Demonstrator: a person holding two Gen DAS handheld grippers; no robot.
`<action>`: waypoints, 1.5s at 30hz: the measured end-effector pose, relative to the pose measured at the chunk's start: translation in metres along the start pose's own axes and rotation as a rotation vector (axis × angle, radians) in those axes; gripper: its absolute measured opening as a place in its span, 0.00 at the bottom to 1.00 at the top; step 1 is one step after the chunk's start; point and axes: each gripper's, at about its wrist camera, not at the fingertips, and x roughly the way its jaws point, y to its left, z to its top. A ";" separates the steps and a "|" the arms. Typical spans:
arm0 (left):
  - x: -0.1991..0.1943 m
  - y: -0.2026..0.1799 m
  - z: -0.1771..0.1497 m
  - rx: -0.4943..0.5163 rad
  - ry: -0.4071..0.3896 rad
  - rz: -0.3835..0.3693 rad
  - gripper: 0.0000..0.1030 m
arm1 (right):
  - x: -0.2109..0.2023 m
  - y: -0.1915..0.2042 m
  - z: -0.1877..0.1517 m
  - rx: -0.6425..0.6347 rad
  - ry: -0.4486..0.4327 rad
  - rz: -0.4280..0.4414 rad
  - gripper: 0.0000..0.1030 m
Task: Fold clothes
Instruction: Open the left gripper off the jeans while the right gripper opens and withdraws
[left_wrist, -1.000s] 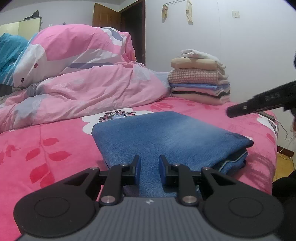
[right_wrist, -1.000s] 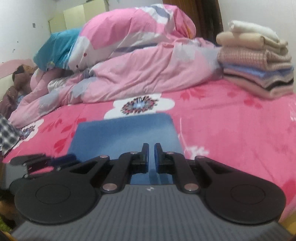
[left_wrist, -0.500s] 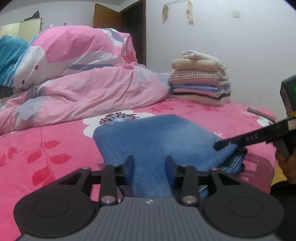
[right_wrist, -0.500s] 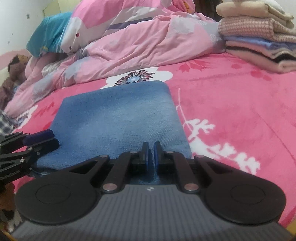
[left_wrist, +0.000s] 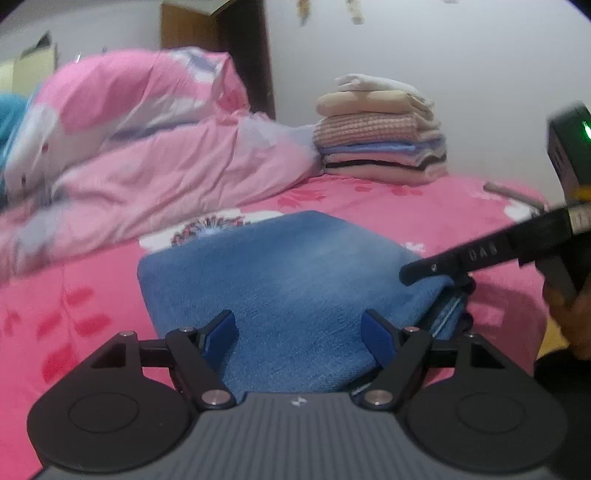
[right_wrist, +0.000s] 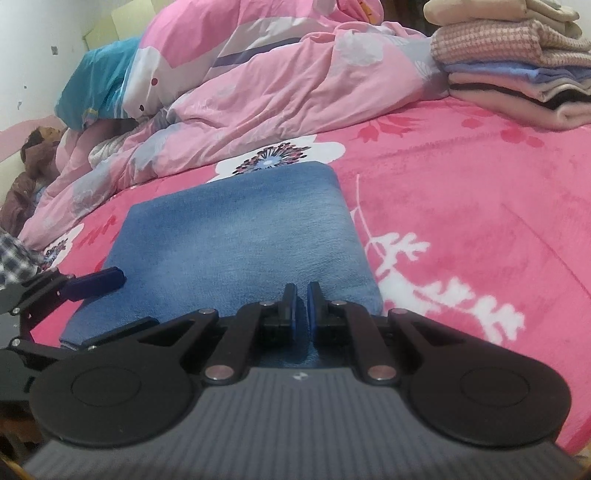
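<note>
A folded blue denim garment (left_wrist: 295, 280) (right_wrist: 236, 236) lies flat on the pink flowered bedspread (left_wrist: 443, 199) (right_wrist: 461, 192). My left gripper (left_wrist: 299, 330) stands wide open at the garment's near edge, one blue pad on each side and denim between them. From the right wrist it appears at the left (right_wrist: 129, 299), its two fingers spread over the garment's left edge. My right gripper (right_wrist: 301, 306) is shut, its pads almost touching, low over the garment's near edge. In the left wrist view its finger (left_wrist: 436, 264) rests on the garment's right corner, held by a hand (left_wrist: 569, 310).
A stack of several folded clothes (left_wrist: 380, 136) (right_wrist: 517, 62) stands at the far right of the bed. A heaped pink duvet (left_wrist: 147, 166) (right_wrist: 258, 85) fills the back. A plaid cloth (right_wrist: 14, 254) and a brown soft toy (right_wrist: 37, 147) lie at the left.
My left gripper has opened from a narrow gap to a wide one at the garment's edge. The right gripper has come down from the air onto the garment's right corner, staying shut.
</note>
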 end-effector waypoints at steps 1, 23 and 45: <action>0.000 0.002 0.000 -0.011 0.004 -0.007 0.74 | 0.000 0.000 0.000 0.001 -0.001 0.001 0.05; 0.002 -0.005 0.001 -0.004 0.007 0.025 0.79 | 0.000 0.001 0.000 -0.013 -0.003 -0.010 0.05; 0.010 -0.009 0.031 -0.033 -0.069 -0.019 0.83 | -0.003 -0.049 0.051 -0.046 -0.099 -0.164 0.19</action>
